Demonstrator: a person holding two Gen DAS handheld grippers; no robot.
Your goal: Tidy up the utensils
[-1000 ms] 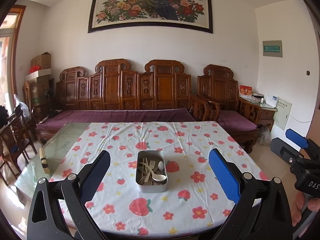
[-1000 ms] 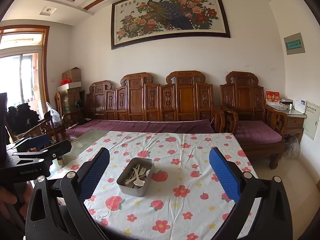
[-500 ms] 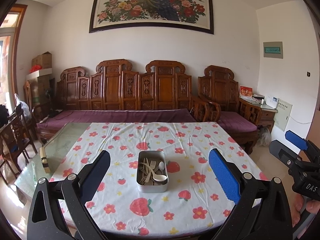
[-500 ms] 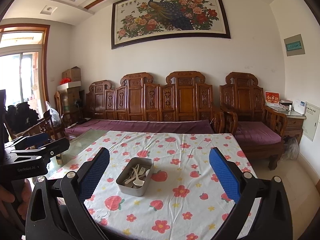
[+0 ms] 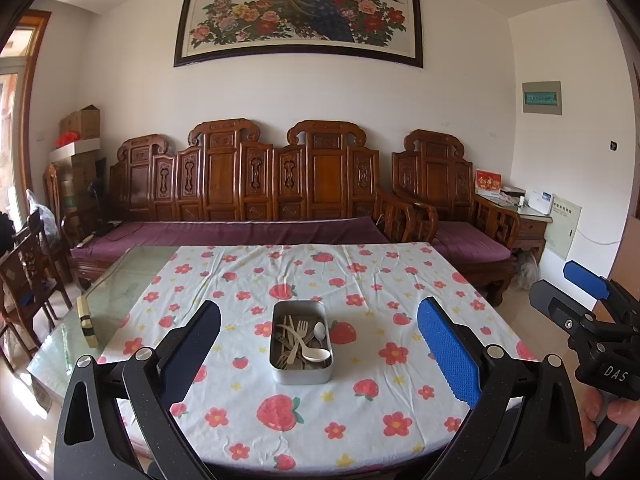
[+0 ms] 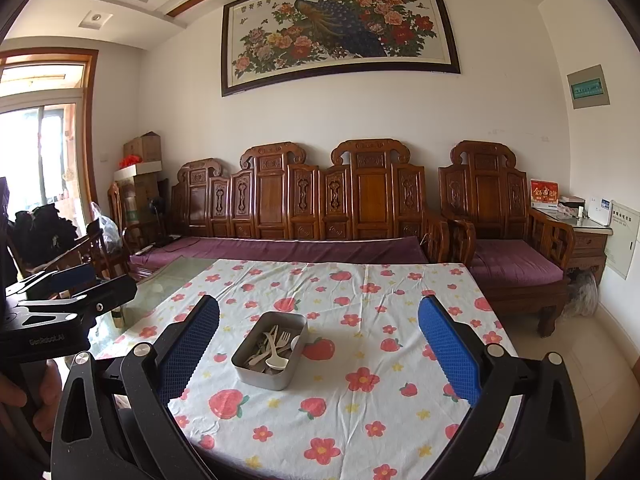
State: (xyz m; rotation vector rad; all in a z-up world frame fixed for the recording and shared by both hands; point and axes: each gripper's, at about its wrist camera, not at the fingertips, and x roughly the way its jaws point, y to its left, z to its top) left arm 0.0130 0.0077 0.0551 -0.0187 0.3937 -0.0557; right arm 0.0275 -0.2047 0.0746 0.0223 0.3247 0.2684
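Utensils [image 5: 301, 340] lie jumbled in the tin [image 5: 301, 374] at twelve o'clock on the worktop [image 5: 360, 420], fitting sorting ahead or finished; both jaws gape wide, empty.

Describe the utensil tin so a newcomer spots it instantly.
Find the table with the strawberry-and-flower cloth in front of the carved wooden sofa. Near its middle sits a grey metal tin holding pale forks and a white spoon, the only object on the cloth.
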